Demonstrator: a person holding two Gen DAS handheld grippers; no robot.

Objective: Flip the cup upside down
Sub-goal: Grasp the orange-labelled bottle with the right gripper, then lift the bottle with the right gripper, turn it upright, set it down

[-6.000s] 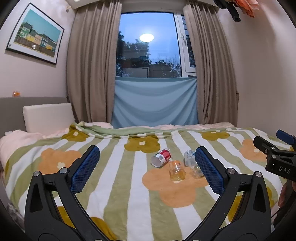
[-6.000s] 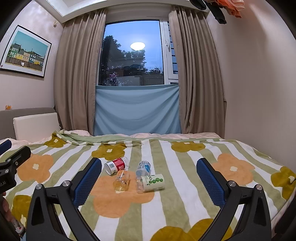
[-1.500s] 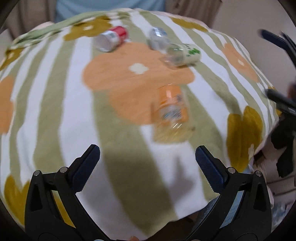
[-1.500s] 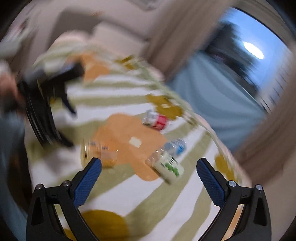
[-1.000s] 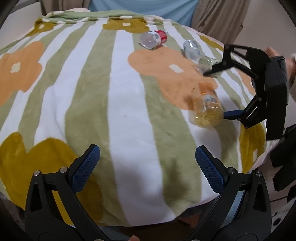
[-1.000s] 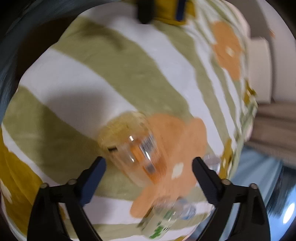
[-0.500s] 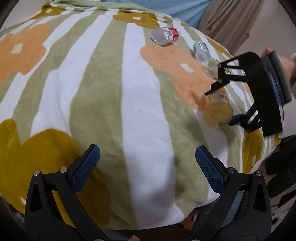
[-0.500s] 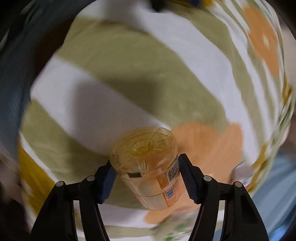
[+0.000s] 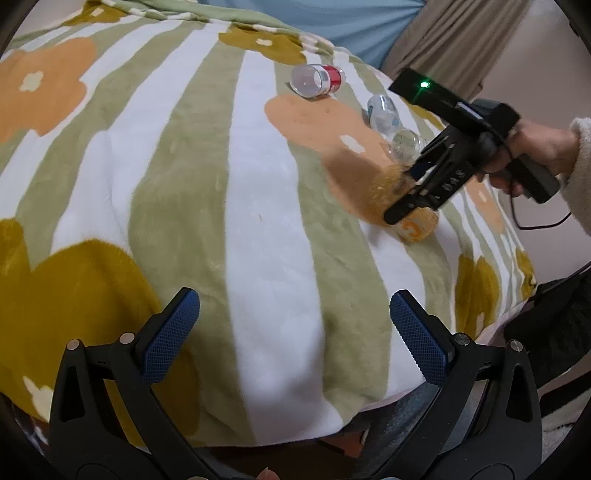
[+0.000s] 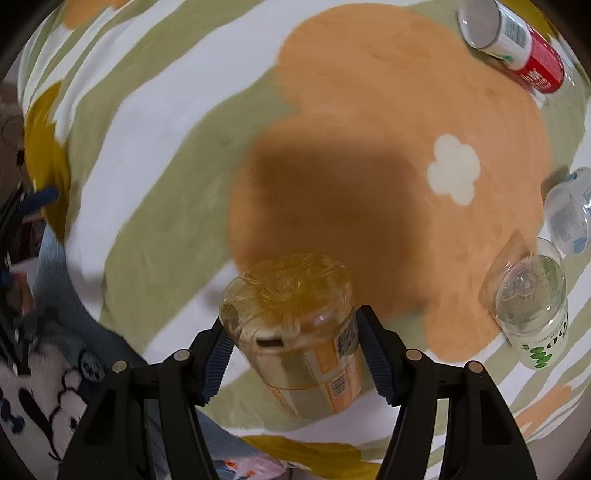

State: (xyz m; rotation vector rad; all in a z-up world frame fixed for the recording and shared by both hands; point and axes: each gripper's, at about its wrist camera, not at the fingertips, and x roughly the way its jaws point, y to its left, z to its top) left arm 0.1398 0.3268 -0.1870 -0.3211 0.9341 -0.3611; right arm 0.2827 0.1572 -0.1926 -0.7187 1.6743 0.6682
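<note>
An amber see-through plastic cup (image 10: pixel 295 325) with an orange label sits between my right gripper's (image 10: pixel 295 350) blue pads, which are shut on its sides. Its ribbed base points toward the bedspread's orange flower. In the left wrist view the same cup (image 9: pixel 417 227) shows partly behind the right gripper (image 9: pixel 406 188), just above the flowered bedspread (image 9: pixel 221 184), and a hand (image 9: pixel 532 144) holds the tool. My left gripper (image 9: pixel 291 332) hangs open over the bed's near edge with nothing between its fingers.
Three other cups lie on their sides on the bedspread: a red-and-white one (image 9: pixel 317 79) (image 10: pixel 513 33), a blue-labelled one (image 9: pixel 382 110) (image 10: pixel 569 218), and a clear one with green dots (image 9: pixel 406 144) (image 10: pixel 528 306). The bed edge drops off at right. Curtains hang behind.
The right gripper has closed on the amber cup and tilted it, base now facing the blanket's far side. The left gripper stayed open and shifted slightly.
</note>
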